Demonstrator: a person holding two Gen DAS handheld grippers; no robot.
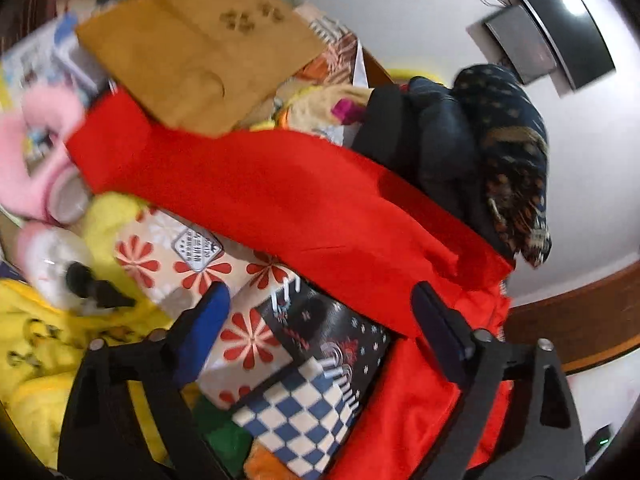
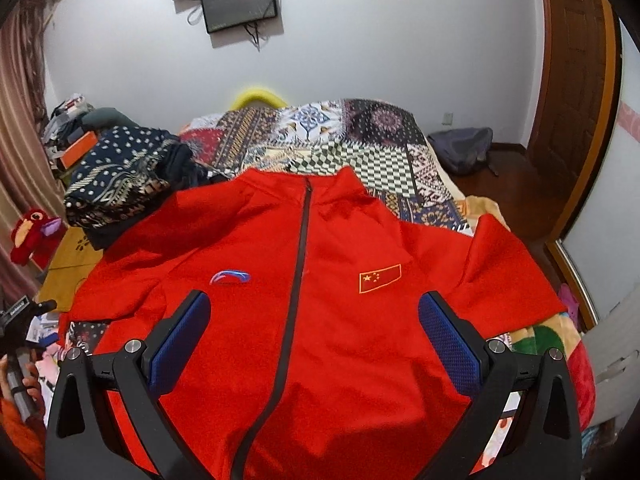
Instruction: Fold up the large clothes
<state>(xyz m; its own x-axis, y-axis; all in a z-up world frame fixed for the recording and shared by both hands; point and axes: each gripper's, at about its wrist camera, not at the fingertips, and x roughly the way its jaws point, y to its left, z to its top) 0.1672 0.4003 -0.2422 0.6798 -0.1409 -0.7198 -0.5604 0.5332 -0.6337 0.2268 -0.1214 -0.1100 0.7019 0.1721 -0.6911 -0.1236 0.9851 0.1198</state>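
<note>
On the left side of the bed point(image 2: 384, 168), near its far left corner, a folded stack of dark patterned clothes point(image 2: 120, 184) sits just beside the shoulder of the red jacket point(image 2: 320, 320), and past the bed's left edge lie a brown paper bag point(image 2: 70, 264) and a red plush toy point(image 2: 32, 236). The red jacket lies face up across the near part of the bed, its dark zipper point(image 2: 298, 264) shut and running up the middle to the collar, a blue logo on one chest panel and a small flag patch point(image 2: 380, 277) on the other; its sleeve point(image 1: 280, 200) on the left side stretches out over the bed's left edge above a clutter of yellow fabric point(image 1: 36, 340), a flower-print box point(image 1: 224, 304) and pink plush items. The left gripper point(image 1: 320, 320) hovers at that edge with its jaws apart and nothing between the pads, the red sleeve just ahead of its fingers point(image 1: 204, 320). The right gripper point(image 2: 314, 332) hangs over the lower middle of the jacket, jaws standing wide apart with the zipper line between them, pads clear of the cloth. Toward the right edge of the bed the other sleeve point(image 2: 512, 272) spreads over a patchwork cover and a flowered blanket point(image 2: 540, 336), and beyond the far right corner a grey backpack point(image 2: 460, 150) rests on the floor by the wooden door
</note>
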